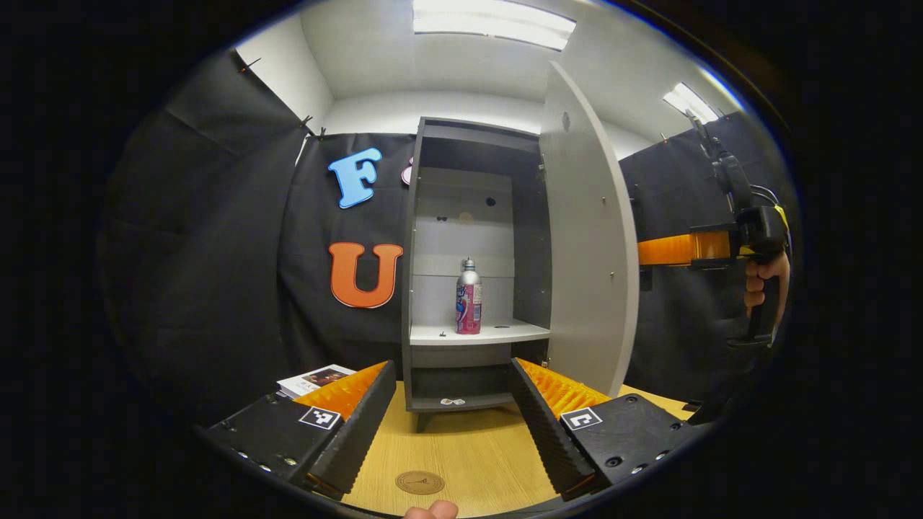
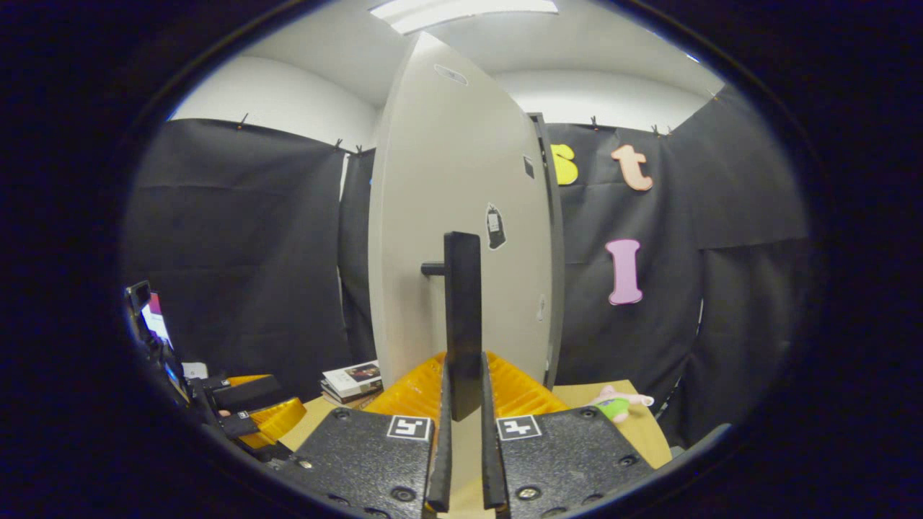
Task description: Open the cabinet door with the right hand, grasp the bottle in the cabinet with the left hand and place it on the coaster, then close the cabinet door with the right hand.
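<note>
The grey cabinet (image 1: 461, 353) stands with its door (image 1: 591, 252) swung wide to the right. Upright on its middle shelf is a silver bottle (image 1: 469, 297) with a pink label. My left gripper (image 1: 453, 366) is open, low in front of the cabinet and well short of the bottle. On the wooden table just below it lies a round brown coaster (image 1: 420, 481). In the right gripper view, my right gripper (image 2: 463, 375) is shut on the door's black vertical handle (image 2: 462, 303). From the left gripper view that right gripper (image 1: 670, 250) reaches behind the door, held by a hand (image 1: 766, 281).
A stack of books (image 1: 314, 378) lies on the table left of the cabinet. Beyond the door, a small plush toy (image 2: 616, 405) lies on the table. My left gripper (image 2: 252, 411) and a lit screen (image 2: 153, 317) are at the far left of the right gripper view.
</note>
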Demonstrator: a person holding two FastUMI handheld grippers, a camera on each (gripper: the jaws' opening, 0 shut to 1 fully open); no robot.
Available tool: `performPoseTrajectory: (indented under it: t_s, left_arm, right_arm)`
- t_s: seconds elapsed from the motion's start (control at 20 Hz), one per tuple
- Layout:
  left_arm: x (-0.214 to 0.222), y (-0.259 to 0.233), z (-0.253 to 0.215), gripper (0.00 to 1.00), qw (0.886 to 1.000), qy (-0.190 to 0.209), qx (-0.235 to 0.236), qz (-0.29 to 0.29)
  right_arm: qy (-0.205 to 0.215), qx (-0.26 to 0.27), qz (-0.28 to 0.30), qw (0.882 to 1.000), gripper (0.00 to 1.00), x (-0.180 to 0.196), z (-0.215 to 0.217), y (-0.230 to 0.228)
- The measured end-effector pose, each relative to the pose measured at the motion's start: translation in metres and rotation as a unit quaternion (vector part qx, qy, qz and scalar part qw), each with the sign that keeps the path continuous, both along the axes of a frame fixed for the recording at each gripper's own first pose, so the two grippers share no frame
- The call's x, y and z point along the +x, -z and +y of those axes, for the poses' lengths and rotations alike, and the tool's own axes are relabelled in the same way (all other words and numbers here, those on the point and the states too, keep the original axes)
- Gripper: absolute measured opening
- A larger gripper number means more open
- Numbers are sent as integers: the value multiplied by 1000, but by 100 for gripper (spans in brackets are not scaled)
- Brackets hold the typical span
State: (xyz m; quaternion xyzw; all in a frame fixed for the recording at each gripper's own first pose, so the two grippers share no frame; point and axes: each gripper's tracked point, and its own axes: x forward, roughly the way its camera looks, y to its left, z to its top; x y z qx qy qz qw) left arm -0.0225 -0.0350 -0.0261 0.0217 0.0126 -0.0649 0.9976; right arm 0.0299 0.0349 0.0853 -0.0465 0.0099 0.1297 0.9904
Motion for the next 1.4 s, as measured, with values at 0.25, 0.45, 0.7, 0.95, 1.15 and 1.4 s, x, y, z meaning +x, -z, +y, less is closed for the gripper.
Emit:
performPoseTrajectory:
  t_s: [0.25,0.45,0.7,0.95,1.15,1.4]
  left_arm:
    - [3,10,-6,95,1000,6,1,9]
    - [5,10,-9,95,1000,8,-1,10]
    - [8,6,-12,95,1000,6,1,1]
    - [10,6,-17,95,1000,-1,5,-5]
    - [10,7,-19,95,1000,-11,6,-7]
    - [12,13,-21,95,1000,-22,6,-7]
  right_arm:
    - [78,-3,-12,997,14,4,-55,-4]
    - [112,3,-16,994,6,8,-89,-8]
    - [99,17,-20,995,4,9,-101,-9]
    - [93,19,-22,995,4,10,-111,-10]
    - [76,25,-23,997,4,2,-114,-9]
    - [91,32,-37,995,4,-26,-122,-5]
